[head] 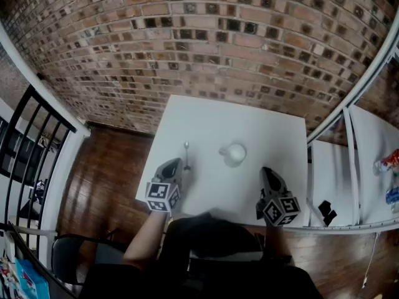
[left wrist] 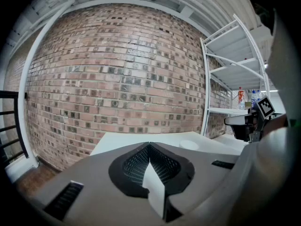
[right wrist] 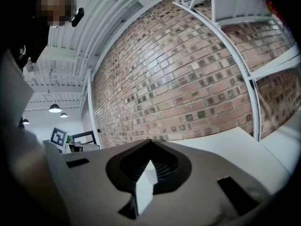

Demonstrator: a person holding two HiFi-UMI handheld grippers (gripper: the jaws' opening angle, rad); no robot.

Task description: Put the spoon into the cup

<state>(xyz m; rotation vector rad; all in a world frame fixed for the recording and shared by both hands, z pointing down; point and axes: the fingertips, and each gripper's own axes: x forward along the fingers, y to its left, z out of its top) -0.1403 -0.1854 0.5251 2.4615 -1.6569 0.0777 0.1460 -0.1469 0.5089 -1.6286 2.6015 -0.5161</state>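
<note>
A metal spoon (head: 186,154) lies on the white table (head: 212,120), handle toward the near edge. To its right stands a white cup (head: 234,154), whose rim also shows low in the left gripper view as a pale cup (left wrist: 189,145). My left gripper (head: 177,165) hovers over the table's near left part, just left of the spoon's handle, its jaws shut and empty (left wrist: 149,146). Over the near right edge my right gripper (head: 267,172) is held level, well right of the cup; its jaws (right wrist: 150,144) meet with nothing between them.
A brick wall (head: 206,36) rises behind the table. White shelving (head: 365,161) with bottles (head: 389,162) stands to the right, a black railing (head: 28,142) to the left, and a chair (head: 68,254) at lower left. Wooden floor (head: 106,173) surrounds the table.
</note>
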